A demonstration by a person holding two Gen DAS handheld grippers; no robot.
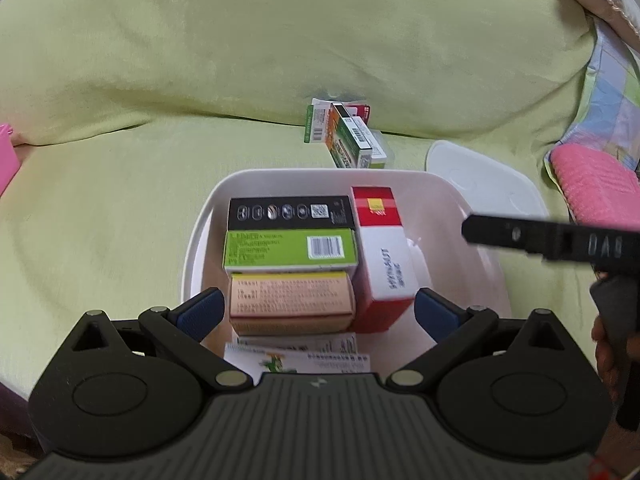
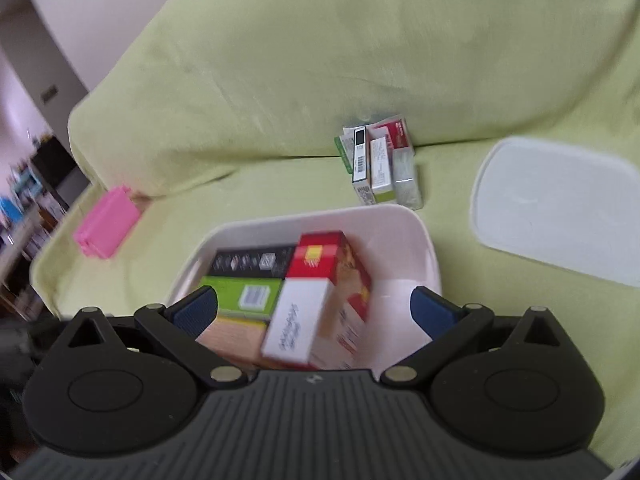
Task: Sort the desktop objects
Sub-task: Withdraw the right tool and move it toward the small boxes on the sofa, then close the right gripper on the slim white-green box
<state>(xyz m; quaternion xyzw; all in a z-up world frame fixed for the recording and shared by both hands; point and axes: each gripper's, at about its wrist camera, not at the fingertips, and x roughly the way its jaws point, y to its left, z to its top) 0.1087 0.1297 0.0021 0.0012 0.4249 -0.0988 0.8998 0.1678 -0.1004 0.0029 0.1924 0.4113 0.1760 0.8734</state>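
Lying between left gripper (image 1: 318,312) fingers: peach box (image 1: 291,300)

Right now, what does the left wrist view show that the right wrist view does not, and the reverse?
Only the left wrist view shows the other black gripper reaching in over the bin, and a white leaflet with a green cartoon figure. Only the right shows the whole pink plastic case and the room shelves. Both share the white plastic bin, its boxes, the flat white lid and the unsorted box pile.
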